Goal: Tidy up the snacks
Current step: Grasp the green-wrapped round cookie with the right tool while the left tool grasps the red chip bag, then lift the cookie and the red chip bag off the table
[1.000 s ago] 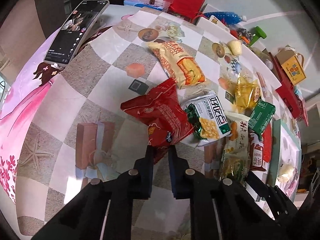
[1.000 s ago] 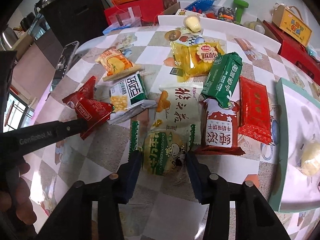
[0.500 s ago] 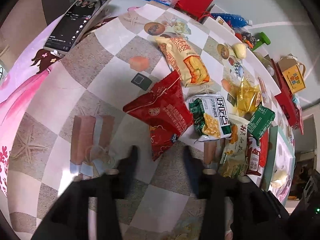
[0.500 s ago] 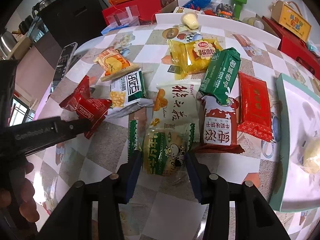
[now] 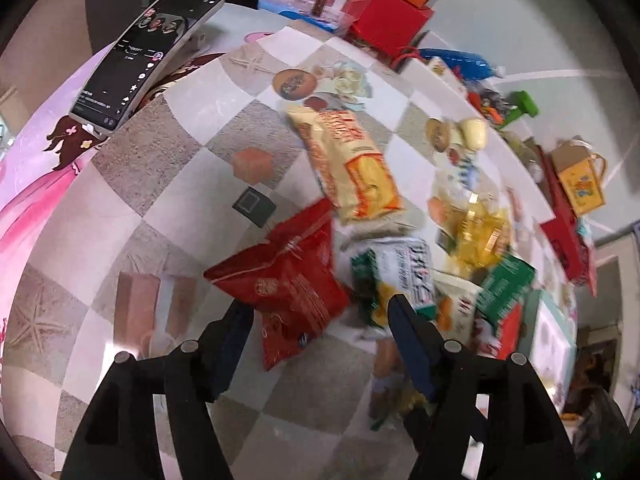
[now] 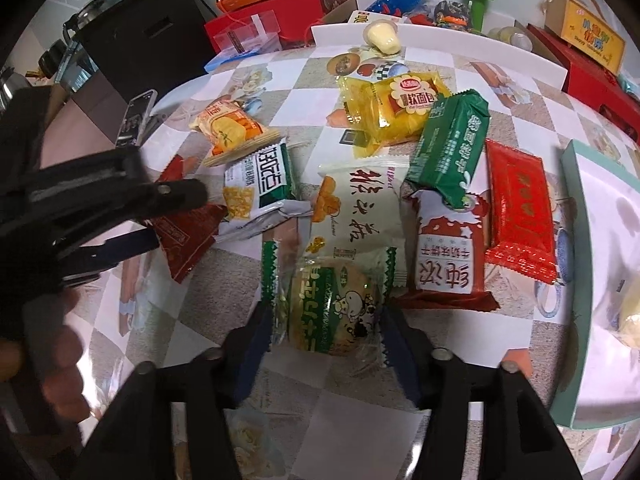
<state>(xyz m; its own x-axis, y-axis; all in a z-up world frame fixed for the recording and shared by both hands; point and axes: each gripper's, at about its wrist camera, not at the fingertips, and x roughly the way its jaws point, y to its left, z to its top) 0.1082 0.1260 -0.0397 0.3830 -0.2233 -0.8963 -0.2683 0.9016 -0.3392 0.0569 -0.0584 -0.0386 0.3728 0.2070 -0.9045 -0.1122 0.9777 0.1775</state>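
The red bag [image 5: 294, 280] lies flat on the checkered bench [image 5: 168, 184], toward its left edge, free of any grip. The left hand-held gripper [image 5: 320, 320] hangs just above the bag's near corner with its jaws spread wide, one finger [image 5: 236, 328] to each side. Touching the bag's right side is a white-and-green corn packet [image 5: 404, 276], and beyond that an orange-and-cream packet [image 5: 352, 168] lies toward the far edge. A phone [image 5: 148, 56] rests at the bench's far left corner.

From the right wrist view, a green-and-clear packet [image 6: 328, 308] holding a round cake lies near the bench's front edge, between the jaws of the right hand-held gripper [image 6: 326, 328]; the jaws sit wide, close to the wrapper's two sides, and I cannot tell whether they touch it. Behind it lies a white packet [image 6: 360, 216], then a red-and-white one [image 6: 444, 256], with a green packet [image 6: 452, 144] overlapping its top, a flat red packet [image 6: 520, 208] and a yellow bag [image 6: 392, 108] farther back. A teal-edged tray [image 6: 576, 280] lies along the right edge.
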